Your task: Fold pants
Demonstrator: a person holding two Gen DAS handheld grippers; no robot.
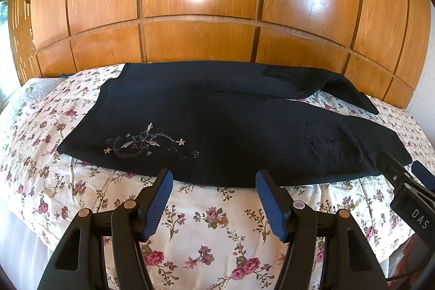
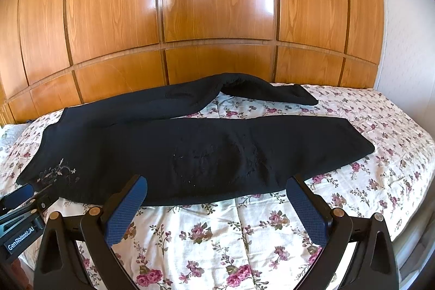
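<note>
Hovering with jaws spread wide and empty, the left hand-held gripper (image 1: 214, 178) and right hand-held gripper (image 2: 216, 185) sat just short of the near edge of the black pants (image 2: 190, 148), which lay flat ahead on the floral bed (image 2: 217, 235). Beyond, the far leg (image 2: 244, 89) splayed away bent; pinching only the top layer would likely fold it crooked.

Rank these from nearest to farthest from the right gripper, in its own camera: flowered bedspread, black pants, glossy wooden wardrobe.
From the right gripper:
1. Flowered bedspread, directly beneath its open fingers.
2. Black pants, spread just ahead.
3. Glossy wooden wardrobe, behind the bed.
</note>
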